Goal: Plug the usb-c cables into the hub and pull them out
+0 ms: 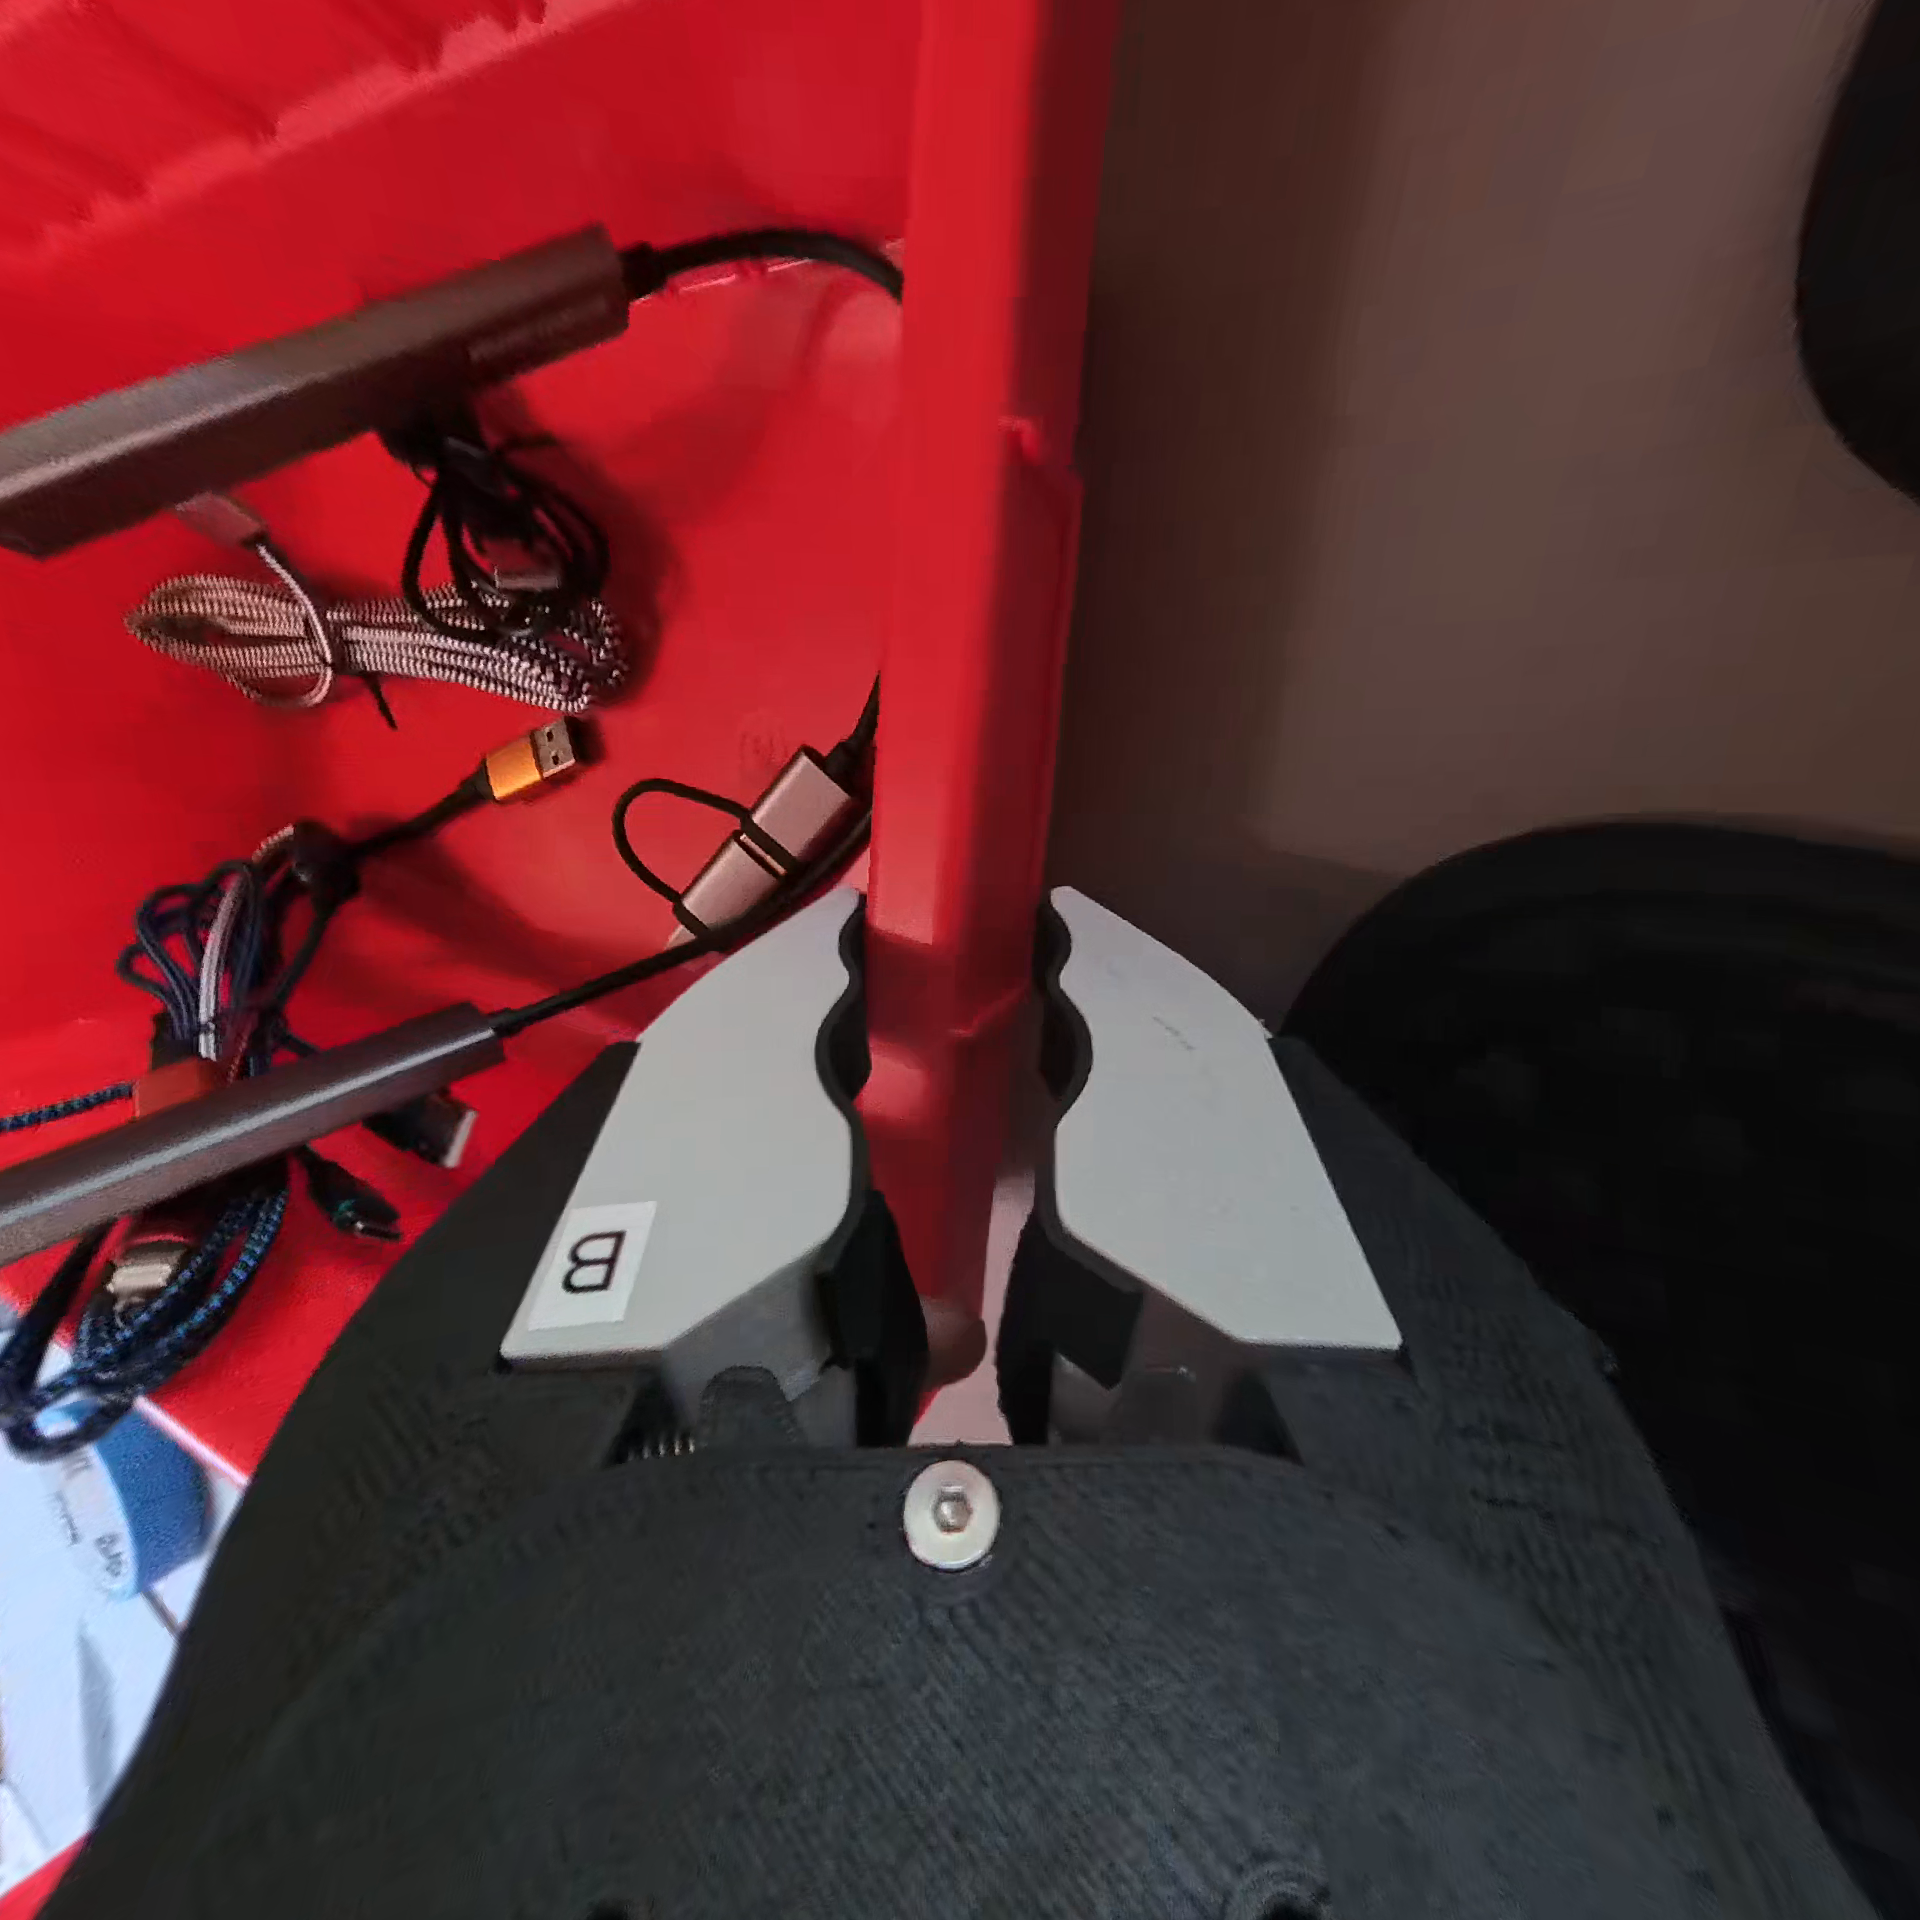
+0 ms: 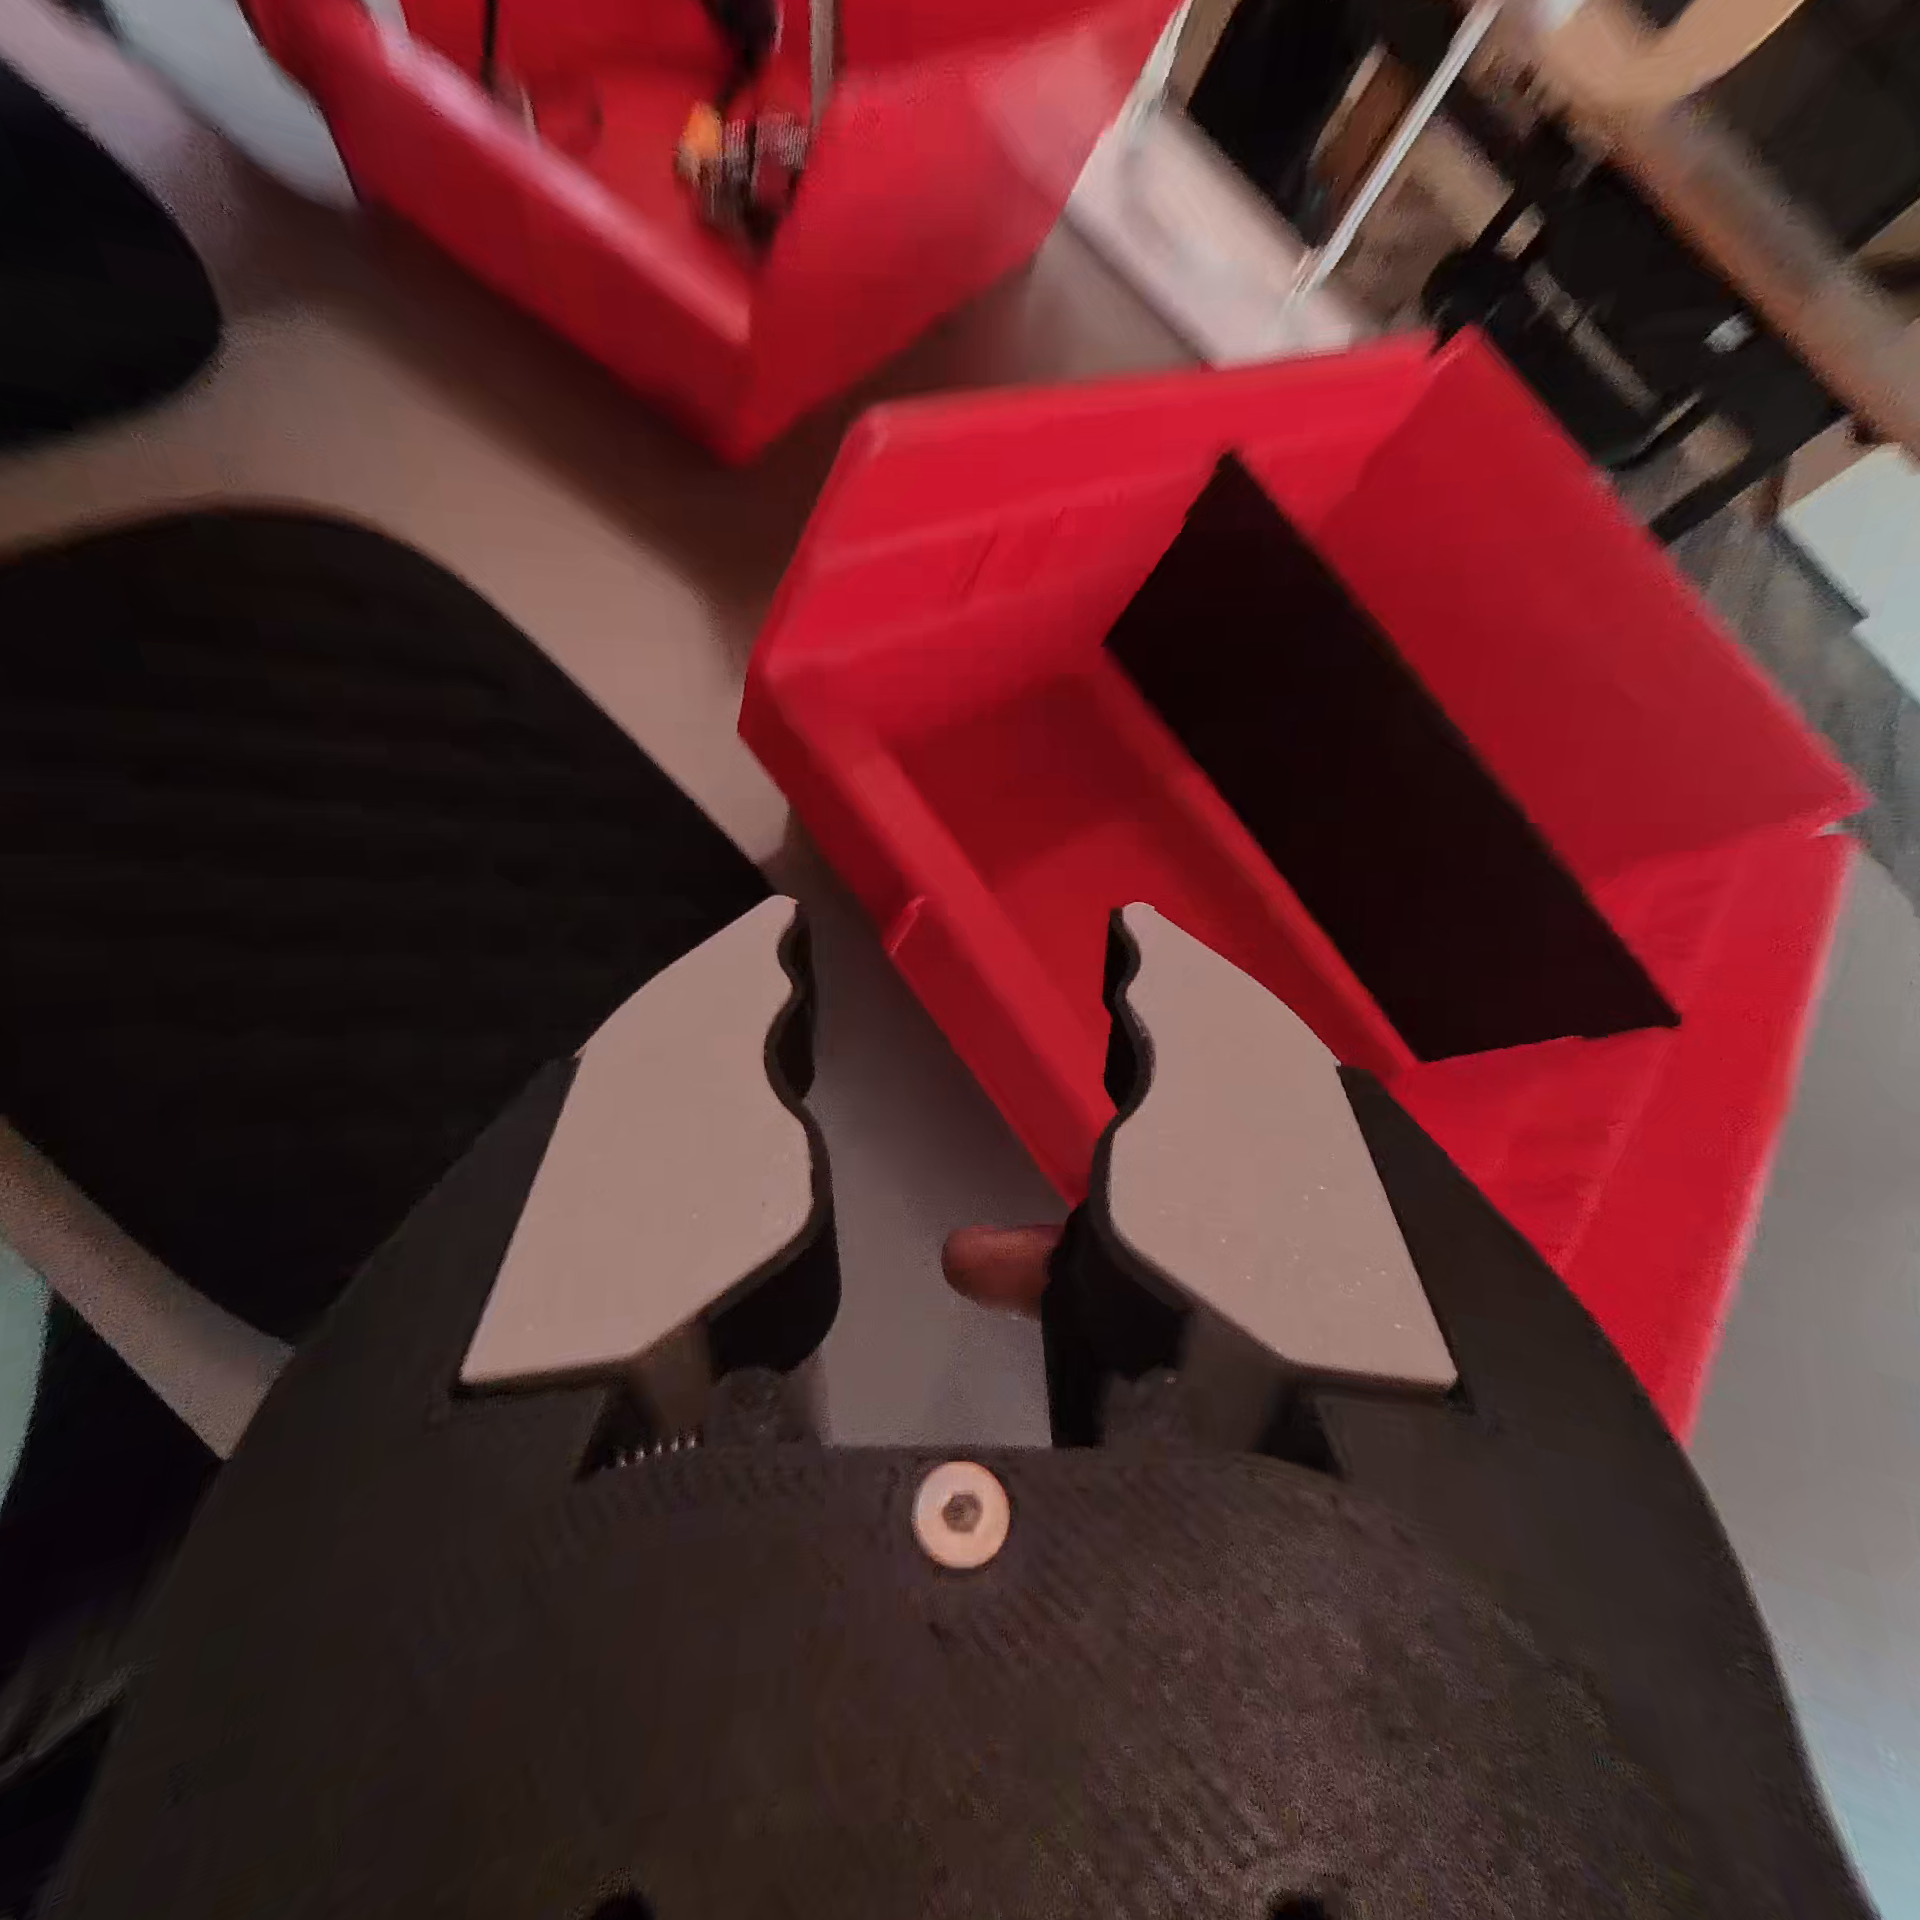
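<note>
In the left wrist view a red bin (image 1: 312, 156) holds two grey hubs, one at the top (image 1: 312, 384) and one lower left (image 1: 249, 1112). Loose cables lie around them: a grey braided bundle (image 1: 416, 644), an orange-collared USB plug (image 1: 530, 769), a blue braided cable (image 1: 156, 1299) and a grey adapter plug (image 1: 769, 842). My left gripper (image 1: 956, 914) straddles the bin's side wall (image 1: 977, 623), with the jaws closed against it. My right gripper (image 2: 956, 914) is open and empty above the table, at the near corner of a second red bin (image 2: 987, 1018).
The second bin is empty apart from a black divider (image 2: 1382, 769). The bin with the cables shows blurred farther back (image 2: 623, 270). Large dark rounded shapes (image 2: 312, 883) lie left of the right gripper and right of the left one (image 1: 1610, 1143). A white and blue box (image 1: 83, 1558) sits lower left. My hands' fingertips stand some 30 cm from each other.
</note>
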